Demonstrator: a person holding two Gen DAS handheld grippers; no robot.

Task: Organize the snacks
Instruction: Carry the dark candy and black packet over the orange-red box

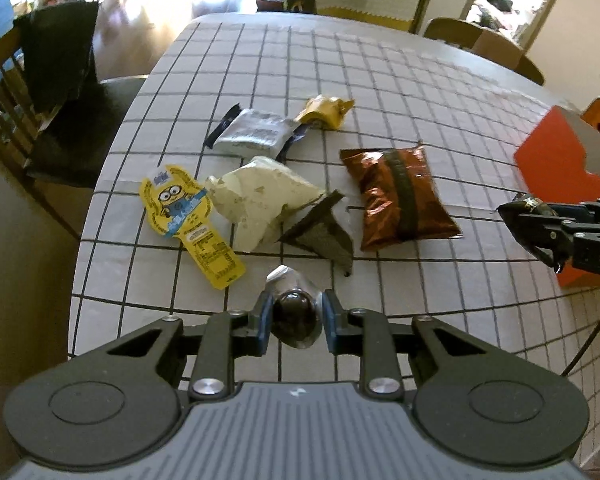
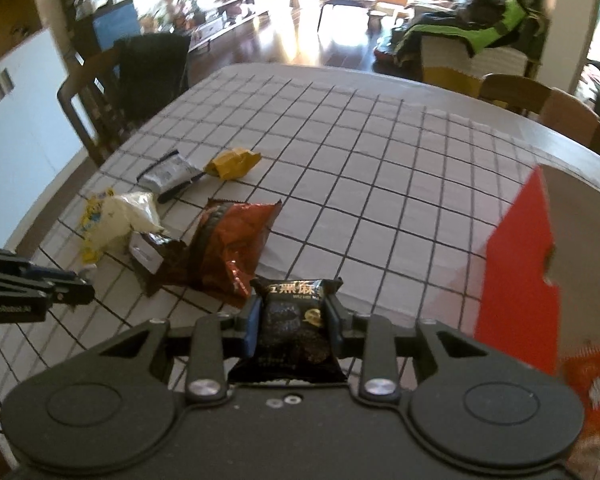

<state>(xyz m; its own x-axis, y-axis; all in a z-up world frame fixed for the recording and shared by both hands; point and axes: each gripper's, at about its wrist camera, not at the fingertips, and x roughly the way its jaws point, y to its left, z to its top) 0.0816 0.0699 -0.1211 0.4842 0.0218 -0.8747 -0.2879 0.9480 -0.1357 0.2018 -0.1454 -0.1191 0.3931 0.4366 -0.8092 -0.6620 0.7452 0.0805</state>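
While a small clear-wrapped dark candy sits pinched in the closed left hand-held gripper just above the near edge of the checked counter, the right hand-held gripper is clamped on a black snack packet beside the red box. Beyond them a copper bag, a cream bag, a yellow Minion pouch, a silver packet and a mustard wrapper lie clustered on the cloth.

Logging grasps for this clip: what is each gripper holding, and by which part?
Left gripper pinches a small dark wrapped candy across its middle. Right gripper clamps a black snack packet by its side edges, near its top.
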